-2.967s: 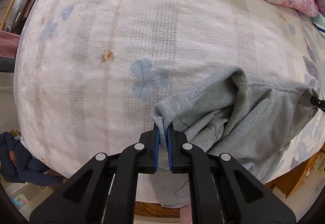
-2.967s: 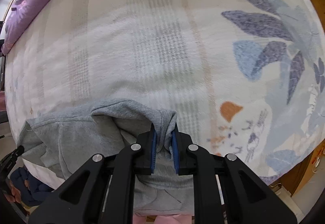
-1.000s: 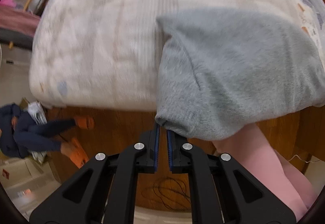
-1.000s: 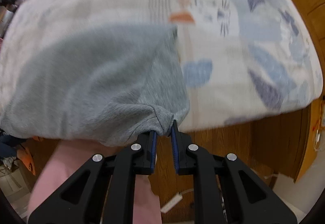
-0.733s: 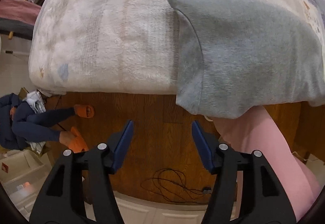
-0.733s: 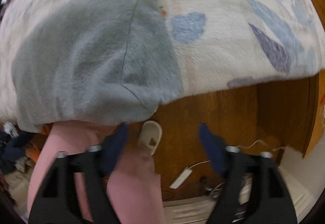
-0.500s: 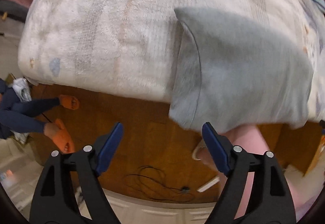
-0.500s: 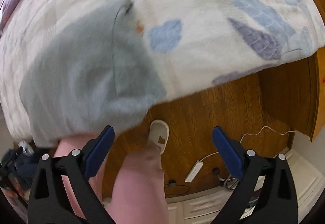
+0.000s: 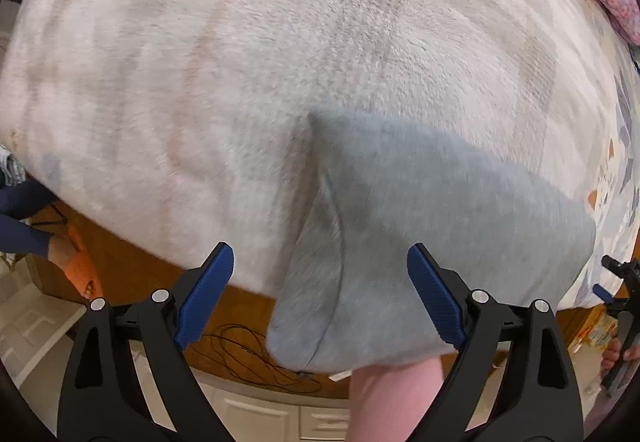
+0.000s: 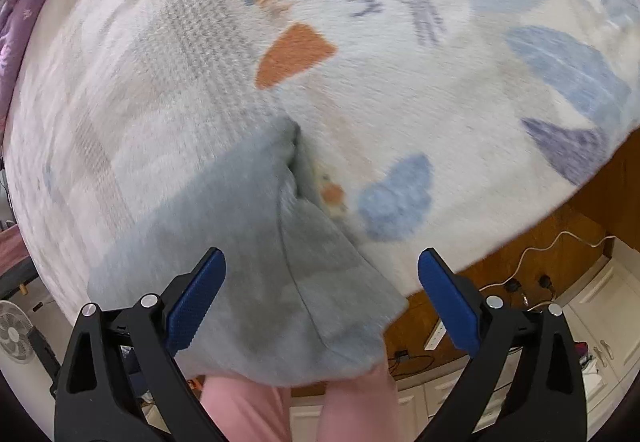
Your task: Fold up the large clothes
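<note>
- Right, both grippers are free of the cloth: nothing pinched on either side.
- Left gripper (image 9: 320, 298): fingers (image 9: 206, 292) spread wide and opening a touch more. The grey garment (image 9: 420, 226) shows between them in the left wrist view, but the pads sit clear of it.
- Right gripper (image 10: 320, 298): fingers (image 10: 448, 302) spread as wide as they go, nothing pressed between them. The garment's right-hand corner (image 10: 352, 326) hangs in the gap, untouched.
- Garment lies on the bed (image 9: 200, 81), laid flat across the near edge, lower hem draped over the side and hanging in front of the person's pink trouser legs (image 10: 248, 410).
- A seam line (image 9: 336, 242) runs down its left side; the upper corners sit on the blanket, smooth, no bunching visible.
- My read: the spread is deliberate. A flat, squared-off layout gives straight edges to fold against, and the overhang keeps the hem reachable from where the person stands.
- Both grippers point steeply down near the lower corners, one per side, so a symmetric re-grip looks likely. Judgement only.
- Progress: early. Cloth is laid out, no finished fold visible yet.
- Risk: the fleece blanket is grippy and the hem hangs loose, so dragging a corner could pull the sheet askew or slide it off the edge.
- Frames are motion-blurred, so fine detail on the hem cannot be told.
</note>
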`<action>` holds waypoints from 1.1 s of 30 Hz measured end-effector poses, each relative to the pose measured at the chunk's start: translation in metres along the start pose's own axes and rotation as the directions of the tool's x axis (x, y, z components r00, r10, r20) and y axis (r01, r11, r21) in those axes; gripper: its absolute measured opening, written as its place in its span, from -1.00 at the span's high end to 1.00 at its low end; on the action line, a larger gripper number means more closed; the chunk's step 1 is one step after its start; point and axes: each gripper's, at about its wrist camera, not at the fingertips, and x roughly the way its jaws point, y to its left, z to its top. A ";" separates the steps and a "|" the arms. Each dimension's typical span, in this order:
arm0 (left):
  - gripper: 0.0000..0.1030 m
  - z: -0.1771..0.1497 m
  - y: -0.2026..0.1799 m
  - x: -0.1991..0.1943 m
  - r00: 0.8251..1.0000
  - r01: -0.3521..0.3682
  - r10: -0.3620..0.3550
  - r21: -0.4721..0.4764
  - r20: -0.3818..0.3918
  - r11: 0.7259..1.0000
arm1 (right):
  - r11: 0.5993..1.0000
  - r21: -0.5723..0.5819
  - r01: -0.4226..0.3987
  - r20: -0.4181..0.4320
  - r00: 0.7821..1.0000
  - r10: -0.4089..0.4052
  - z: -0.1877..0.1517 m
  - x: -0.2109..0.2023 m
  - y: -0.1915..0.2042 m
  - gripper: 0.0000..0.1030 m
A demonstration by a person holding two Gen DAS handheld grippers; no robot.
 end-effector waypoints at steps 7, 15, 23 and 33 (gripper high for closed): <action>-0.36 0.032 -0.002 0.030 0.995 0.087 -0.090 -0.092 -0.031 0.992 | 0.979 0.068 -0.191 -0.085 0.977 0.196 0.018 0.038 0.013 -0.81; 0.79 0.038 -0.017 -0.006 0.991 0.110 -0.104 -0.072 0.084 0.991 | 0.988 0.000 -0.152 0.032 0.988 0.152 0.008 0.012 0.040 0.62; 0.82 0.069 -0.036 -0.030 0.984 0.098 -0.087 -0.068 0.156 0.993 | 0.980 0.074 -0.182 0.194 0.967 0.165 0.058 -0.034 0.029 1.00; 0.81 0.075 -0.021 -0.018 0.990 0.102 -0.093 -0.085 0.107 0.991 | 0.991 0.013 -0.131 -0.052 0.990 0.132 0.052 0.011 0.022 -0.48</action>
